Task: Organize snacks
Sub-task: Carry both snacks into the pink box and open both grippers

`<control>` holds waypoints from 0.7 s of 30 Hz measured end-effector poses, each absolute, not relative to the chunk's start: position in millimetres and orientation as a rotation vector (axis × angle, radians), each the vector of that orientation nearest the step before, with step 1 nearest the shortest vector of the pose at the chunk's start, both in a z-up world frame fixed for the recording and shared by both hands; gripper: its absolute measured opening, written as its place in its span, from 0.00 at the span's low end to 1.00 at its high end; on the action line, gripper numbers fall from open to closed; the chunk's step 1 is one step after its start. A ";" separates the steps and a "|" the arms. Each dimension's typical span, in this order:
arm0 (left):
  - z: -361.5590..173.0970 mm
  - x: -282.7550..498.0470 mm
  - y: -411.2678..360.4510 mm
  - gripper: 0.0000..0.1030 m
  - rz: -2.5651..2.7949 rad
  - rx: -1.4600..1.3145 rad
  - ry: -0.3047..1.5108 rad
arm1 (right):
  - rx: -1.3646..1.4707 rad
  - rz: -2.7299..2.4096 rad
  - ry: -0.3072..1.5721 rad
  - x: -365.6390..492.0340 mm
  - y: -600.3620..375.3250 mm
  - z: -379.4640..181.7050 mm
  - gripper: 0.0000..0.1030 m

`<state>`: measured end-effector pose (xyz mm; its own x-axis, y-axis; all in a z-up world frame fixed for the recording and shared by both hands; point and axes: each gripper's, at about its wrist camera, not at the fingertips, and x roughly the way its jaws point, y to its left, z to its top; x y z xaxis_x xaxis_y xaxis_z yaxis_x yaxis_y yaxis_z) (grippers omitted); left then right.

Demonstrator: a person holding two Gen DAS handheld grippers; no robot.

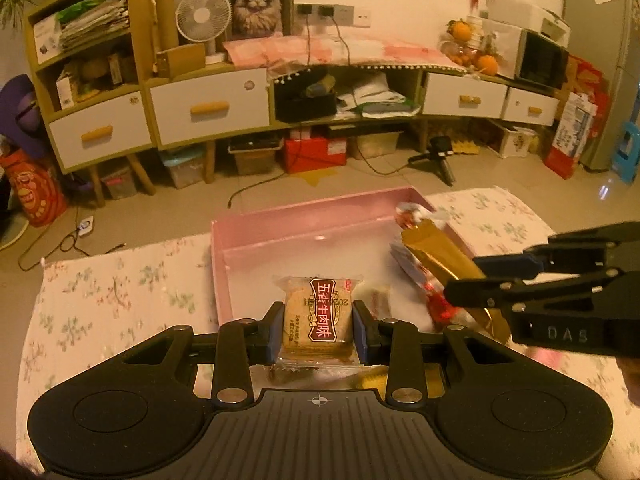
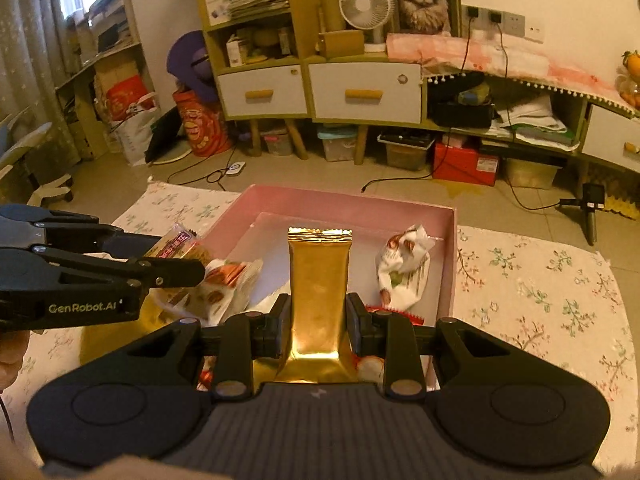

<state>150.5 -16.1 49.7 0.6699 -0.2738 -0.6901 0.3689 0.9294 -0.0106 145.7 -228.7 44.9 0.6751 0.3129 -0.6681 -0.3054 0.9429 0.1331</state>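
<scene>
Both tongs loaded over the pink tray

The left gripper [image 1: 318, 326] is clamped on a clear-wrapped biscuit packet [image 1: 318, 316]; to its right the right gripper [image 2: 319, 322] pinches a gold sachet [image 2: 319, 280], both poised above the pink tray [image 1: 280, 220] ahead, probably for dropping in beside the white wrapped snack [image 2: 402, 268].

The lower end of the biscuit packet [image 1: 318, 316] is hidden behind the left claw [image 1: 318, 330], and its small print is too blurred to be read. In the right wrist view, the bottom of the gold packet [image 2: 319, 280] is covered by the right claw [image 2: 319, 326]. The red wrapper [image 2: 394, 313] is largely concealed behind a finger. The near wall of the pink box [image 2: 450, 264] is hidden. The fruit bowl [image 2: 630, 80] is cut off by the picture's edge.
</scene>
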 end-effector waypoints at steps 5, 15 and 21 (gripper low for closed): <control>41.2 180.0 -19.8 0.31 -0.326 0.141 0.760 | -0.005 0.325 0.766 162.6 -224.0 39.3 0.25; 13.8 220.6 -28.1 0.31 -0.282 0.208 0.763 | -0.018 0.295 0.802 192.1 -212.0 25.6 0.25; 1.0 233.9 -32.4 0.31 -0.278 0.218 0.773 | -0.033 0.288 0.828 201.2 -206.1 17.0 0.25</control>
<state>233.9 -32.4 1.0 0.6823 -0.1658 -0.7120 0.3248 0.9413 0.0921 201.2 -206.1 17.0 0.6399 0.2393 -0.7302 -0.2648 0.9607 0.0828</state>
